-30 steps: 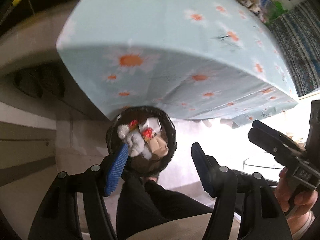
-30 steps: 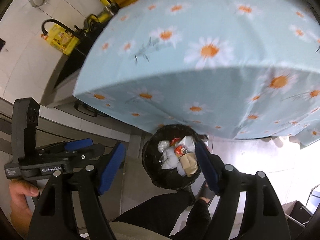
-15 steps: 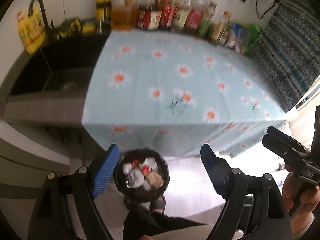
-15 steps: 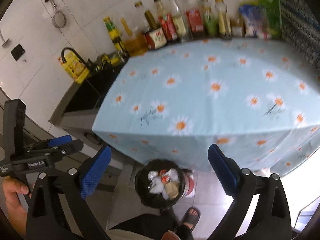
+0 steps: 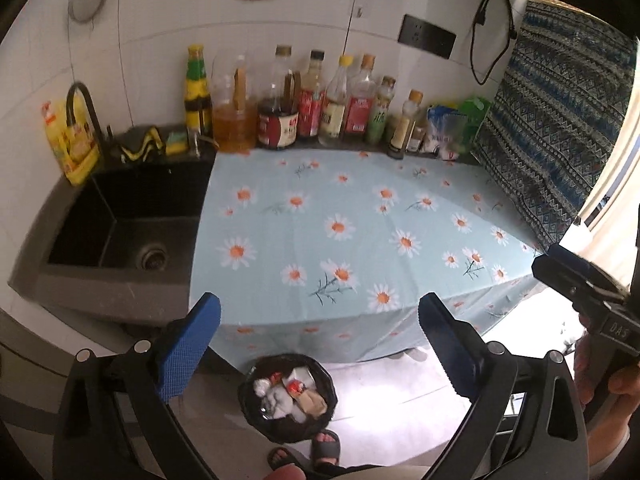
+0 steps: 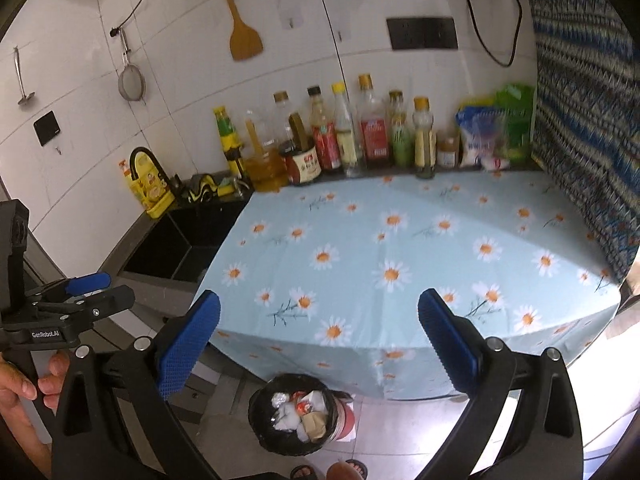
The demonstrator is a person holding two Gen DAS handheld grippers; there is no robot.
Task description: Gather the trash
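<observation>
Fingers of the left gripper opening to full spread, nothing between the blue pads; right gripper likewise spread wide and empty, its pads clear of everything. Below both, on the floor against the front of the counter, a black-lined bin holding the trash: white crumpled tissue, a red wrapper, a brown paper scrap. Above it, a daisy tablecloth with no litter visible on it; bottles lined along the tiled wall; a dark sink to the left. Probably near the end of collecting; worth scanning the cloth and sink edge for leftover scraps; keeping jaws wide until squarely over any piece; lowering straight down; pinching soft paper at its bulk, not its edge; staying clear of the bottles.
</observation>
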